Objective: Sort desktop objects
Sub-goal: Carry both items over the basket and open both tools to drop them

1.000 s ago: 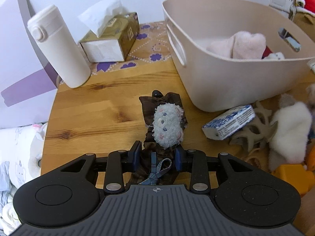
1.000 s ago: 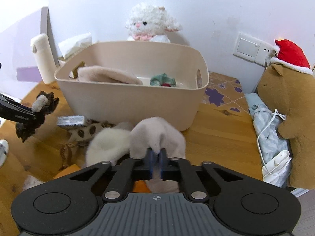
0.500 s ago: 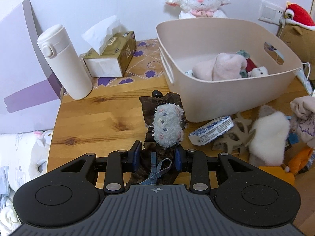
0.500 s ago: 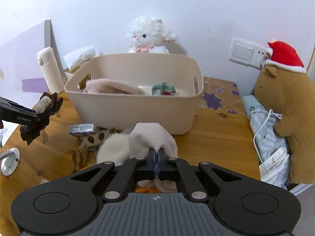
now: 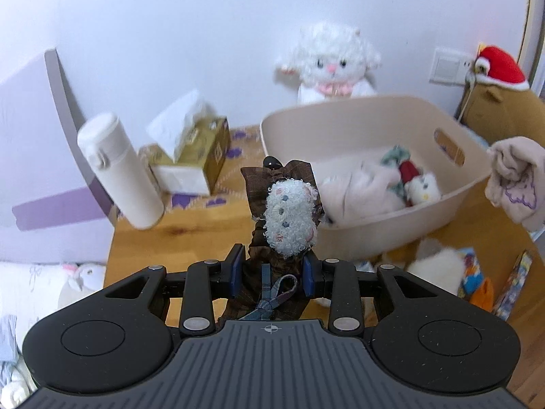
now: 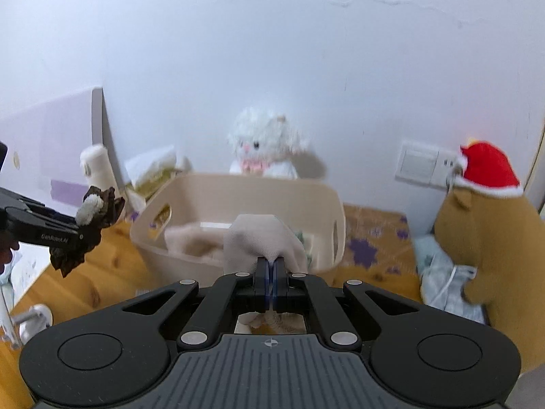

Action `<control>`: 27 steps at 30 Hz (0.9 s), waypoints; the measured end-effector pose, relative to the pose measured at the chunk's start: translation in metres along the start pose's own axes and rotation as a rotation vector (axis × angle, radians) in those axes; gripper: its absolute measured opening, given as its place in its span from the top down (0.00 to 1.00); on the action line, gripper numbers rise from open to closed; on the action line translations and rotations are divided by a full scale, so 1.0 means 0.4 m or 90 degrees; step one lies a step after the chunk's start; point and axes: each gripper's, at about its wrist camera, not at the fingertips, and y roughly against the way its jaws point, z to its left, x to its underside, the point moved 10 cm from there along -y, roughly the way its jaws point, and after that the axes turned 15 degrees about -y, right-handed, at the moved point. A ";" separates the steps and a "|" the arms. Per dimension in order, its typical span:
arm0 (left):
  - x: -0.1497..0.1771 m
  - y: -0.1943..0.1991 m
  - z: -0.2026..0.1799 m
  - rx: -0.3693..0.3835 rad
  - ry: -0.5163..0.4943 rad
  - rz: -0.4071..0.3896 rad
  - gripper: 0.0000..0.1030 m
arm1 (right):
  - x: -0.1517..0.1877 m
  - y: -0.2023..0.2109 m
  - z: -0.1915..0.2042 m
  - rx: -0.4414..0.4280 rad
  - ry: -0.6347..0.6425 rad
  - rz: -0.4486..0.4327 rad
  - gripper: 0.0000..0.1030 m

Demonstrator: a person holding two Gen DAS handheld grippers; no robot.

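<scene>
My left gripper [image 5: 271, 270] is shut on a brown plaid bow with a curly white plush head [image 5: 289, 218] and holds it in the air, left of the beige plastic bin [image 5: 361, 235]. The bow also shows at the left of the right wrist view [image 6: 92, 218]. My right gripper [image 6: 271, 267] is shut on a beige cloth item [image 6: 262, 242] and holds it above the bin's [image 6: 153, 252] near side. The cloth also hangs at the right of the left wrist view [image 5: 517, 177]. The bin holds a pink plush [image 5: 357, 197] and a small red-and-white toy [image 5: 419, 180].
A white bottle [image 5: 119, 170] and a tissue box [image 5: 194, 156] stand at the back left on the wooden table [image 5: 190, 235]. A white lamb plush [image 5: 330, 64] sits behind the bin, a brown Santa-hat plush [image 6: 490, 225] at the right. Loose items [image 5: 453, 272] lie in front of the bin.
Both grippers have risen from the table with their loads. The beige cloth has moved up and toward the bin. The bow is lifted higher.
</scene>
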 end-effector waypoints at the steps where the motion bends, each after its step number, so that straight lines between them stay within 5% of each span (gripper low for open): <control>1: -0.015 0.007 0.002 0.000 -0.001 -0.006 0.67 | -0.016 -0.001 0.001 0.000 0.006 -0.005 0.98; 15: -0.194 0.010 -0.029 0.000 -0.045 -0.050 0.67 | -0.193 -0.073 -0.008 -0.004 0.039 -0.054 0.98; 27: -0.230 -0.150 -0.118 0.026 -0.031 0.003 0.67 | -0.200 -0.258 -0.005 0.005 0.064 0.006 0.98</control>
